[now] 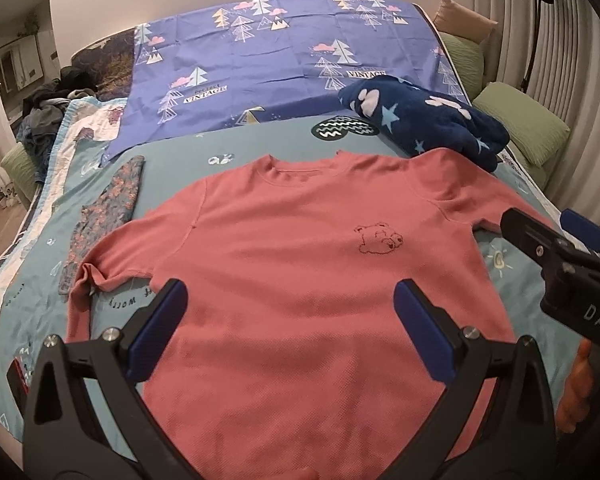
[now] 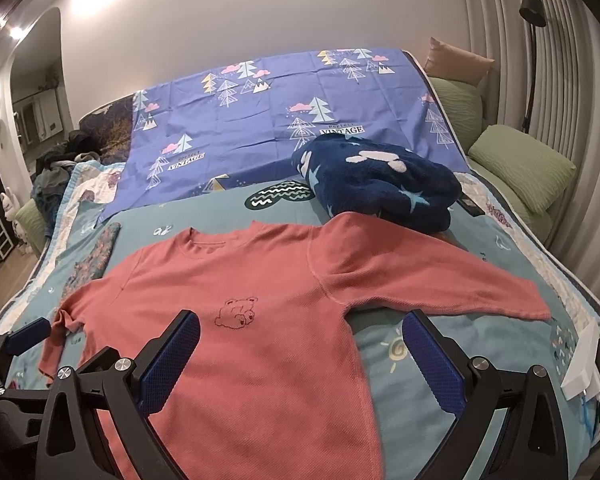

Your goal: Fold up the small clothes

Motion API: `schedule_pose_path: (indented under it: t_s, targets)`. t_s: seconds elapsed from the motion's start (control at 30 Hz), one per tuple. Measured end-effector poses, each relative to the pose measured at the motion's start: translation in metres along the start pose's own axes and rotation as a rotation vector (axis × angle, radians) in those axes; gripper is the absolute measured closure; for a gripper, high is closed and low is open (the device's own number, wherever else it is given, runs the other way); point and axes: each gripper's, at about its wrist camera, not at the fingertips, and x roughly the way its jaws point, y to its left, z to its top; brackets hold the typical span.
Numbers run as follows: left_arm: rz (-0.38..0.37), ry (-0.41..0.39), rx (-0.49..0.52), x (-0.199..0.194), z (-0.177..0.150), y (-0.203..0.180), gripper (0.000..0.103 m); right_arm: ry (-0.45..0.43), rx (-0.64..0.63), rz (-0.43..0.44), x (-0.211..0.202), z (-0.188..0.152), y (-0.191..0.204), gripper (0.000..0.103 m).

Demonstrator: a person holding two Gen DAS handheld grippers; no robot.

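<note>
Pink shirt's [image 2: 260, 320] right cuff [image 2: 540, 312], right-wrist only

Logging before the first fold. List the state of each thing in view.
Pink shirt: spread flat, face up, unfolded; one sleeve out straight, the other bunched.
Floral garment: lying beside the shirt.
Navy star blanket: bundled, at the shirt's shoulder.
Left tool: open, empty.
Right tool: open, empty.

The salmon shirt [image 2: 260, 320] is matt waffle-knit cloth; the navy blanket [image 2: 384, 184] is fluffy fleece. The fingers [image 2: 168, 360] carry rough blue textured pads on matt black plastic with shiny metal screws.
</note>
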Motion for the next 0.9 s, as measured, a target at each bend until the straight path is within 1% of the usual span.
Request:
schedule_pose_path:
  t_s: [0.27,0.6,0.77,0.9]
  targets:
    - [0.000,-0.023,-0.016,-0.002,0.000,0.004,0.001,-0.001,-0.006,0.002,0.000,0.002,0.001,0.000]
    - [0.000,-0.019,-0.021,-0.001,-0.002,0.007,0.001,-0.005,-0.014,0.005,-0.002,0.004,0.008,0.000]
    - [0.009,-0.024,-0.049,0.000,-0.006,0.012,0.001,-0.003,-0.022,0.005,-0.001,0.003,0.010,0.000]
    - [-0.001,-0.020,-0.070,0.001,-0.007,0.019,0.001,-0.001,-0.025,0.005,-0.001,0.002,0.013,0.000]
